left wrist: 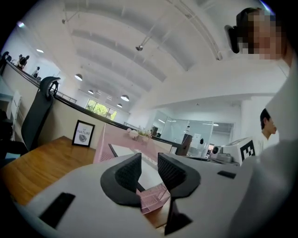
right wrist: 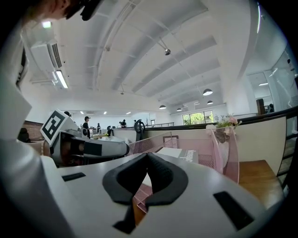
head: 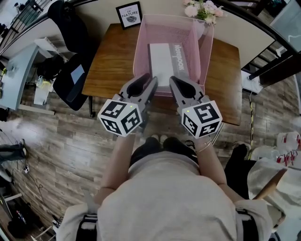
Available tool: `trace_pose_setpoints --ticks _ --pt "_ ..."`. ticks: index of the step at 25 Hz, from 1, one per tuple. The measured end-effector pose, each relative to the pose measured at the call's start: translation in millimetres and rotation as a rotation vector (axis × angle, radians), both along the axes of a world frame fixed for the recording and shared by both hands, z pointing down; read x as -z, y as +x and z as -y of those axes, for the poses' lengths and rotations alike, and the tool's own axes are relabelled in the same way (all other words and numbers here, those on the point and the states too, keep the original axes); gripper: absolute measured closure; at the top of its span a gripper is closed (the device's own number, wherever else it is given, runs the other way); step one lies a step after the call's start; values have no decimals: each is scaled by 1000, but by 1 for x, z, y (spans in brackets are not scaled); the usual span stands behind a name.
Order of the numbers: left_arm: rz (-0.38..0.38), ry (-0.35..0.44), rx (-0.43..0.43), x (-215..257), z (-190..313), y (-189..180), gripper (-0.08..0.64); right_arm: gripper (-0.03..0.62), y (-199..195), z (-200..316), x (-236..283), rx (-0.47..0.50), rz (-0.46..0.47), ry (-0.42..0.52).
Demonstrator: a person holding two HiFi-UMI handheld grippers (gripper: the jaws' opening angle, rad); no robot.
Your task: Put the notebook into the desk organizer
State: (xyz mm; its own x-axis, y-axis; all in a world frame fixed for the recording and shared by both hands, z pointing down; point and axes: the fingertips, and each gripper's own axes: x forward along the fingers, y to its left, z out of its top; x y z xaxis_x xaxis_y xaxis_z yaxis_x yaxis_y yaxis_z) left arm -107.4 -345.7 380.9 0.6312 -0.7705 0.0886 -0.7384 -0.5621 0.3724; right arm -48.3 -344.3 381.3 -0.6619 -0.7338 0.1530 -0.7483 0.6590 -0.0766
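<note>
A white notebook with a grey spine lies flat inside the pink mesh desk organizer on the wooden desk. My left gripper sits just short of the organizer's near wall. In the left gripper view its jaws stand apart, with nothing between them, and the notebook and the organizer lie beyond. My right gripper is beside it at the same wall. In the right gripper view its jaws meet at the tips and hold nothing, with the notebook ahead inside the organizer.
A framed picture and a bunch of flowers stand at the desk's far edge against the wall. A black chair is at the desk's left end. Wooden floor surrounds the desk, and the person stands at its near edge.
</note>
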Motion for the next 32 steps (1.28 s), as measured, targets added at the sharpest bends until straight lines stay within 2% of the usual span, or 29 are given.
trace_pose_setpoints --ticks 8,11,16,20,25,32 --pt "61 43 -23 7 -1 8 526 581 -2 -2 12 20 16 22" --pt "61 57 -20 10 -1 9 545 581 -4 -5 17 34 24 36" --pt "28 46 -32 11 -2 13 545 581 -2 -5 21 31 19 42" --pt "67 50 -80 7 -4 22 546 581 -2 -4 18 37 13 36" --pt "73 58 -130 7 -6 31 546 581 0 -4 16 36 15 29" --pt "91 49 -118 6 -4 32 546 581 3 -4 14 33 24 24"
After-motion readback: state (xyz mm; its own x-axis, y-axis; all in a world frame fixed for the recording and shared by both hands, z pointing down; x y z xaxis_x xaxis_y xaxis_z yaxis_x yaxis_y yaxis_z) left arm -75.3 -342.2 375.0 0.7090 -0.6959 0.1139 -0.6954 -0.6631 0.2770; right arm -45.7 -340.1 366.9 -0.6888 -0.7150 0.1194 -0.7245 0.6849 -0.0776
